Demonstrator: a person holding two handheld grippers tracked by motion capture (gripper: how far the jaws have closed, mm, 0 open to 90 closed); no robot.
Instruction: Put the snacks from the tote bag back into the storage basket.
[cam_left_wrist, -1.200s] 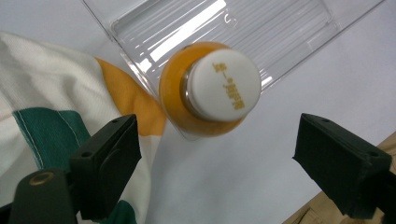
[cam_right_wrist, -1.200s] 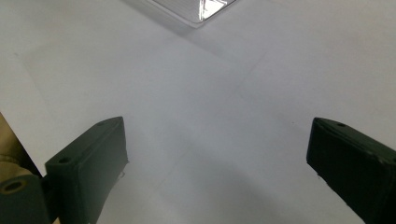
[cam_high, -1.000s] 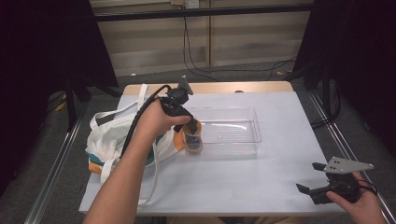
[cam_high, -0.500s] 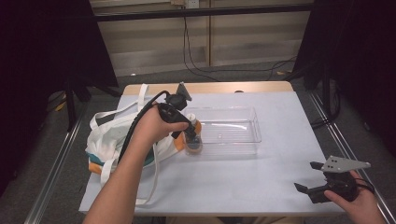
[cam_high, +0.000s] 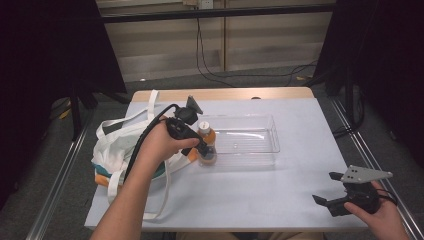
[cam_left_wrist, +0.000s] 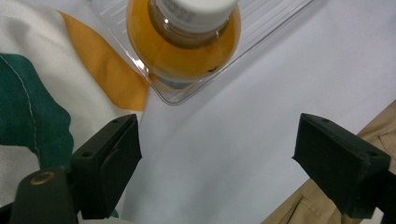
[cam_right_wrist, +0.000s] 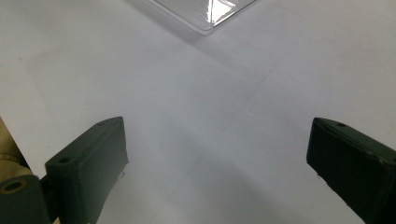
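Observation:
A small bottle of orange liquid with a white cap stands upright in the left end of a clear plastic tray. My left gripper hangs just beside and above it, jaws open, with nothing between them. In the left gripper view the bottle sits in the tray's corner, beyond the open left gripper. My right gripper rests open near the table's front right corner. The right gripper view shows the open right gripper over bare table, with a tray corner at the top.
A white tote bag with green and orange patches lies at the table's left, touching the tray's left end; it shows as the bag in the left gripper view. The white table spreads between the tray and the front edge.
The left gripper has drawn back a little to the left off the bottle, whose white cap now shows. The right gripper has hardly moved.

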